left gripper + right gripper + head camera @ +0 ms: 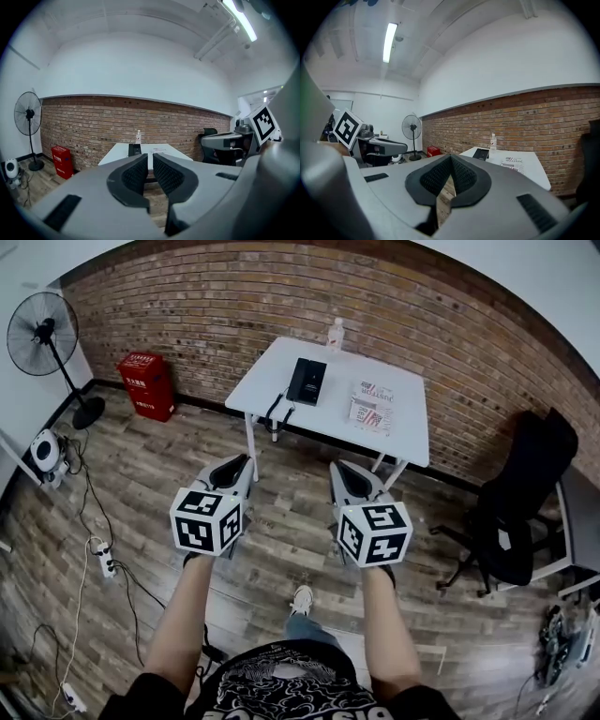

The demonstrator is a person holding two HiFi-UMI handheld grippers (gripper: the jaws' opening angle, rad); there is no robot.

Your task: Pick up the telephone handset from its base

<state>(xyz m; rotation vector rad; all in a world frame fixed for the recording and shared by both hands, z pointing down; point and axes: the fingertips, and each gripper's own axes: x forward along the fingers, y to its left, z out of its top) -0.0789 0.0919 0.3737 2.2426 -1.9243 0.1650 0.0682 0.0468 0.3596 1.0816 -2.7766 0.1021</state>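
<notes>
The black telephone [306,381], its handset lying on the base, sits on the white table [272,367] by the brick wall, well ahead of both grippers. It shows small in the left gripper view [134,149] and the right gripper view [481,153]. My left gripper [240,465] and right gripper [345,471] are held side by side over the wooden floor, short of the table and pointing toward it. Both are shut and hold nothing: the left gripper [150,157] has its jaws nearly together, and the right gripper [450,159] has its tips touching.
A printed paper [371,407] and a clear bottle [335,332] share the table. A red box [147,383] and a standing fan [47,334] are at the left, and a black office chair [520,502] at the right. Cables and a power strip [105,559] lie on the floor at the left.
</notes>
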